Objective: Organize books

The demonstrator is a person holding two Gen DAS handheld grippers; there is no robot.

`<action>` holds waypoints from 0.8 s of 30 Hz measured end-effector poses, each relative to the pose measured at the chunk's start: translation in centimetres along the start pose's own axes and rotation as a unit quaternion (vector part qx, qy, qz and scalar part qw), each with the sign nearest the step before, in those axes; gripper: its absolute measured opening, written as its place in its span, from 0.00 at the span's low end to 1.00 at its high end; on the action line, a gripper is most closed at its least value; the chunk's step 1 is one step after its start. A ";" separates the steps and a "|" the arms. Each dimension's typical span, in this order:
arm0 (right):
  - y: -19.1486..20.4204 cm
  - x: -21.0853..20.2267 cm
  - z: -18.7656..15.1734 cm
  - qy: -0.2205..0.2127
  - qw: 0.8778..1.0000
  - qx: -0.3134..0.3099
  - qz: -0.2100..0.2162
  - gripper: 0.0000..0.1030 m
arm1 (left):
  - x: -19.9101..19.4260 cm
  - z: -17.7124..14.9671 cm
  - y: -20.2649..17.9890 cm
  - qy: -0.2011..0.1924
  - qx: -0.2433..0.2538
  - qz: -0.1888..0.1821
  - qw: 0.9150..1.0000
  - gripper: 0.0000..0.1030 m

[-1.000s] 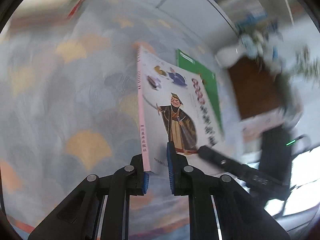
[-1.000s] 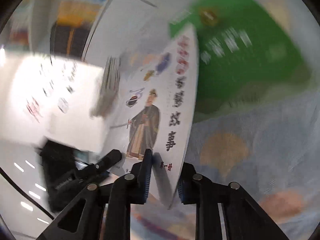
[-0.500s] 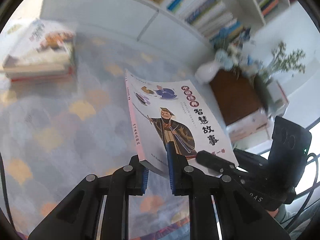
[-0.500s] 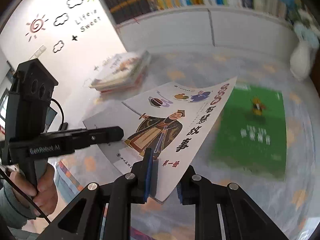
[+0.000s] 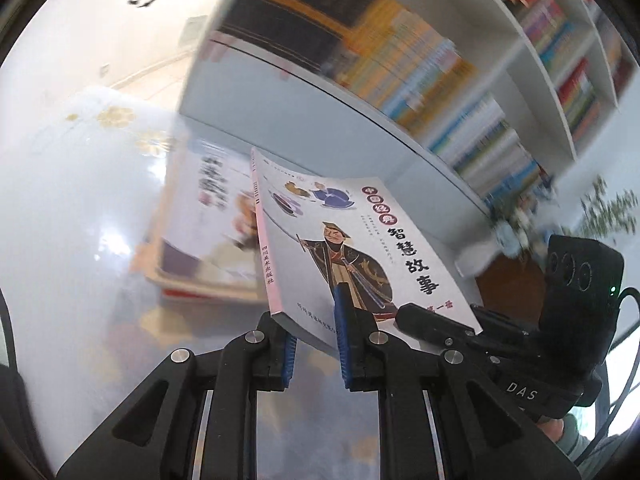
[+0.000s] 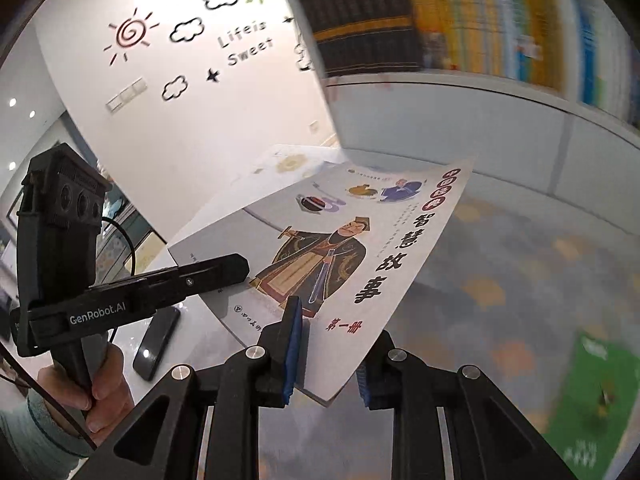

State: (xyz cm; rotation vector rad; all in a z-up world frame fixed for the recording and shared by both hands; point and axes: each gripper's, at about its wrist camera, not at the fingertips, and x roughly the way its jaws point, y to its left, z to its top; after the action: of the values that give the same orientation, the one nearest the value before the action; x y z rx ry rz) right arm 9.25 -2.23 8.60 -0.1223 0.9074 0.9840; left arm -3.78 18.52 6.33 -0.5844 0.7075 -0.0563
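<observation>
Two hand-held tongs carrying one book above the desk.
Left tongs [image 5: 314, 334], angled downward, pinch the near edge by the pink spine of the thin white paperback with a robed figure on its cover [image 5: 352, 248]; right tongs [image 6: 326, 354] pinch the cover's near corner, holding it over the pale patterned desk [image 6: 500, 264].
</observation>
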 end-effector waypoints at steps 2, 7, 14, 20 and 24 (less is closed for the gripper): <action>0.9 1.9 1.2 0.007 1.000 -0.005 0.007 0.22 | 0.3 1.0 1.8 -0.006 -0.013 0.003 1.000 0.13; 1.3 7.4 3.9 0.046 0.998 0.002 0.031 0.22 | 2.4 3.0 5.3 0.007 -0.029 0.007 1.000 0.17; 0.0 11.5 6.3 0.065 0.997 0.021 0.020 0.24 | 5.6 4.2 7.4 0.021 -0.037 -0.010 0.999 0.15; -1.1 12.7 6.3 0.082 0.996 0.042 0.014 0.24 | 6.7 3.7 8.8 0.034 -0.043 -0.015 0.998 0.15; -1.4 13.9 6.4 0.095 0.994 0.047 0.010 0.24 | 6.1 2.9 10.1 0.040 -0.059 0.005 0.997 0.15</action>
State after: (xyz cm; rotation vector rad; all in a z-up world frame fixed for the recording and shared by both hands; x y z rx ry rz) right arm 17.41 9.21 2.40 -0.1287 1.1305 0.9569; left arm 1.30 26.90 -0.83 -0.6953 0.7947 -0.0294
